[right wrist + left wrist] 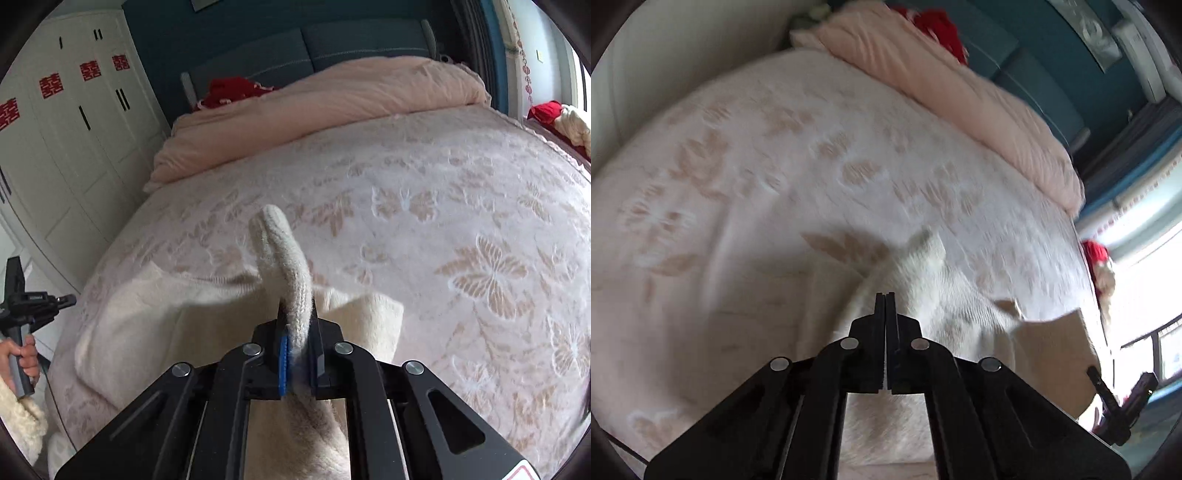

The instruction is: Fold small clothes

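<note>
The cream sweater [155, 317] lies on the bed [461, 229], at six o'clock. The right gripper [297, 325] has its jaws clenched on the ribbed cuff [284, 254]; the left gripper [885, 306] is clamped, apparently pinching fabric. I'd judge a sleeve fold underway; next, carry the cuff across the body.

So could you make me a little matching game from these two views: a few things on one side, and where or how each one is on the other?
Things:
1. cream sweater
2. pink duvet
3. red cloth
4. right tool

Places or states:
A. bunched at the headboard end of the bed
B. spread on the flowered bedspread
C. against the blue headboard, behind the duvet
D. closed on a knitted cuff

Pairs: 1-B, 2-A, 3-C, 4-D
</note>
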### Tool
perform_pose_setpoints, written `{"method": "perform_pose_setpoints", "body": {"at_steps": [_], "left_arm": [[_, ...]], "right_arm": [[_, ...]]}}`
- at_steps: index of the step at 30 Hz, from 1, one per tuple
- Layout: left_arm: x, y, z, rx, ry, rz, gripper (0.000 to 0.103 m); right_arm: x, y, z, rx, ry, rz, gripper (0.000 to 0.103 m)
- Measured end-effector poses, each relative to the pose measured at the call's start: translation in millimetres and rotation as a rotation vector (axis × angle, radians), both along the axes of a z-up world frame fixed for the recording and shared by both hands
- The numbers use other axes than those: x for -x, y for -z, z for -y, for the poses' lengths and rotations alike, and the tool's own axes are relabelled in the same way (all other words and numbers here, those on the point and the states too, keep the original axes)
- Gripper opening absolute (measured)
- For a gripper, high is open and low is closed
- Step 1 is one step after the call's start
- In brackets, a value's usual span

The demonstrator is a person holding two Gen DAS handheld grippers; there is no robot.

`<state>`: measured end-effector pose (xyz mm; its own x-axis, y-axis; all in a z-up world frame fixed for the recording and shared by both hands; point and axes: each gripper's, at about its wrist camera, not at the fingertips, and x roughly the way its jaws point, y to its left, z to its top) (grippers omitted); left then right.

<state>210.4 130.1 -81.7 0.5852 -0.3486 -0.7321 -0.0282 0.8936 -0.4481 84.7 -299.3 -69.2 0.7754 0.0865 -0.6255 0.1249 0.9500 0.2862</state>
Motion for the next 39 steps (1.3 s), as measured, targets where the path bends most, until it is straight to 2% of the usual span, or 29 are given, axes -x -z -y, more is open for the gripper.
{"method": "perform_pose_setpoints", "body": {"at_steps": [1, 3, 4, 5, 6, 7, 8, 10, 12, 13, 14, 15, 17, 18, 20, 24, 25, 27, 29, 30, 32, 33, 34, 36, 37, 39], "left_arm": [[-3, 3, -6, -0.020, -0.027, -0.006, 0.000], [-17, 26, -8, -0.050, -0.023, -0.084, 0.000], [-22, 45, -6, -0.045, -0.023, -0.161, 0.000], [-21, 54, -5, -0.019, -0.018, -0.200, 0.000], [-15, 59, 0, 0.021, -0.001, -0.198, 0.000], [-11, 57, 5, 0.032, 0.016, -0.175, 0.005], [-7, 55, 12, 0.030, 0.039, -0.150, 0.010], [-7, 54, 30, 0.006, 0.078, -0.124, 0.053], [-17, 54, 46, -0.032, 0.079, -0.111, 0.069], [-25, 57, 57, -0.050, 0.092, -0.110, 0.076], [-33, 63, 62, -0.070, 0.103, -0.126, 0.077], [-44, 72, 68, -0.097, 0.104, -0.166, 0.076], [-53, 86, 69, -0.086, 0.106, -0.239, 0.056], [-52, 86, 68, -0.095, 0.100, -0.247, 0.032], [-45, 77, 57, -0.047, 0.107, -0.222, 0.004], [-1, 31, 11, -0.014, 0.046, -0.104, 0.003], [5, 28, 2, -0.001, 0.038, -0.108, 0.003], [8, 39, -8, -0.010, 0.017, -0.146, 0.005], [1, 68, -3, -0.040, 0.063, -0.202, 0.009], [2, 77, -3, -0.019, 0.070, -0.223, 0.009], [15, 77, -10, 0.068, 0.065, -0.208, 0.018], [23, 71, -13, 0.090, 0.068, -0.181, 0.039], [35, 64, -18, 0.091, 0.059, -0.141, 0.068], [59, 55, -27, 0.050, -0.003, -0.065, 0.090], [70, 55, -31, 0.039, -0.020, -0.030, 0.091], [72, 67, -31, 0.039, -0.001, -0.051, 0.091]], "right_arm": [[-8, 4, 4, 0.016, 0.011, -0.016, 0.016], [-33, 39, 14, 0.060, 0.023, -0.161, 0.027], [-42, 63, 21, 0.067, 0.044, -0.242, 0.028], [-44, 77, 25, 0.059, 0.062, -0.296, 0.028], [-39, 82, 29, 0.045, 0.082, -0.315, 0.028], [-25, 79, 29, 0.026, 0.097, -0.285, 0.030], [-12, 72, 28, 0.015, 0.102, -0.253, 0.034], [13, 61, 20, 0.022, 0.117, -0.207, 0.050], [34, 53, 8, 0.033, 0.108, -0.174, 0.053], [41, 53, 2, 0.040, 0.101, -0.175, 0.057], [43, 55, -1, 0.040, 0.095, -0.185, 0.059], [45, 58, -5, 0.038, 0.091, -0.195, 0.060], [46, 69, -7, 0.044, 0.099, -0.217, 0.062], [47, 74, -5, 0.036, 0.109, -0.226, 0.062], [49, 82, 2, -0.021, 0.130, -0.225, 0.062], [56, 85, 4, -0.094, 0.124, -0.214, 0.058], [61, 81, 3, -0.094, 0.120, -0.197, 0.058], [66, 79, -1, -0.071, 0.115, -0.189, 0.058], [68, 90, -2, -0.059, 0.122, -0.231, 0.059], [72, 95, -1, -0.069, 0.137, -0.256, 0.059], [85, 93, -1, -0.095, 0.143, -0.242, 0.059], [93, 90, -2, -0.095, 0.146, -0.230, 0.059], [100, 89, -3, -0.104, 0.136, -0.226, 0.059], [105, 94, -6, -0.134, 0.115, -0.235, 0.059], [103, 100, -7, -0.139, 0.109, -0.244, 0.059], [97, 110, -5, -0.183, 0.110, -0.247, 0.060]]}}
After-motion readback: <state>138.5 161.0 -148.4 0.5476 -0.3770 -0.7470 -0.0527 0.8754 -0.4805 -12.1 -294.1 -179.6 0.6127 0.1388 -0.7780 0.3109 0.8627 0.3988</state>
